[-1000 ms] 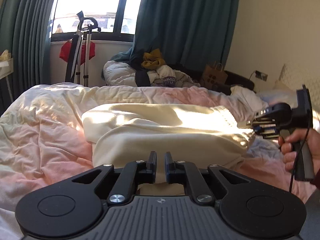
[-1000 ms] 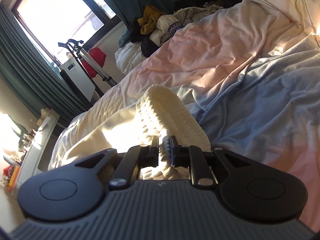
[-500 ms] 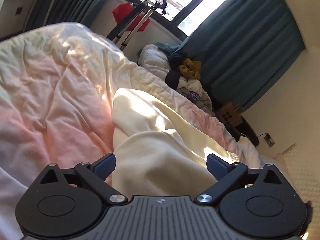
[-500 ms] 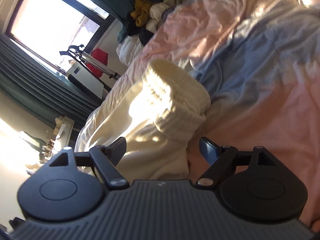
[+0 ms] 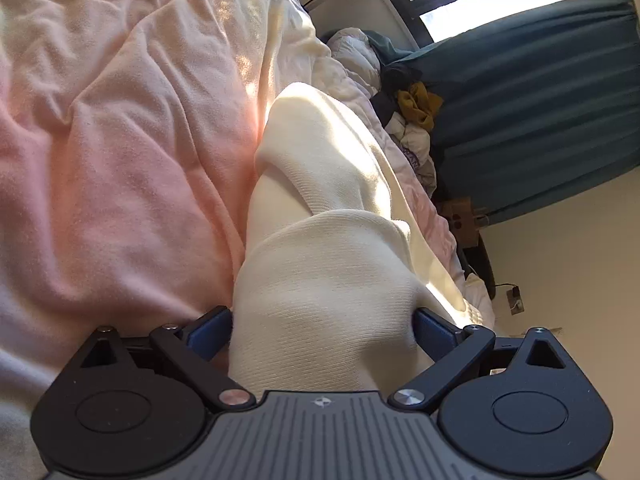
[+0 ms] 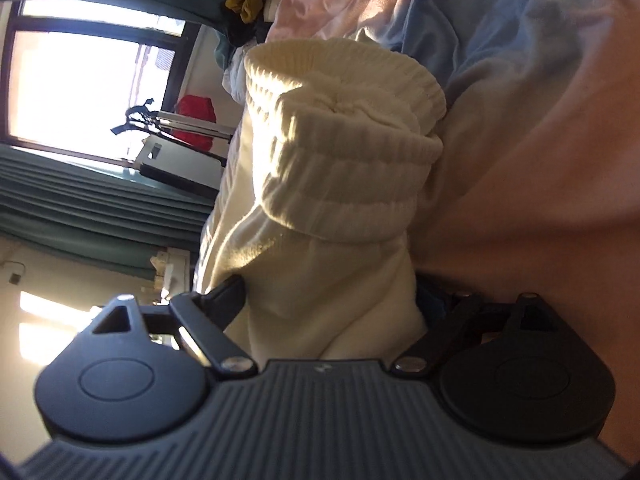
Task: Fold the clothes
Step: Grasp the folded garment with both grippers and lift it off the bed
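A cream knit garment (image 5: 328, 248) lies folded on the pink and blue bedspread (image 5: 120, 160). My left gripper (image 5: 322, 330) is open, its jaws wide apart on either side of a thick fold of the garment. In the right wrist view the garment's ribbed hem end (image 6: 344, 152) is bunched up. My right gripper (image 6: 332, 300) is open too, with its jaws straddling the cloth just below the ribbed band. The right finger's tip is hidden behind the cloth.
A pile of clothes (image 5: 416, 120) lies at the far side of the bed under teal curtains (image 5: 540, 100). A window (image 6: 80, 76) and a rack with a red item (image 6: 196, 120) stand beyond. A cardboard box (image 5: 464, 220) sits by the wall.
Both grippers were shut on the garment one second ago. They opened, let it go, rolled sideways and moved in around thick folds of it.
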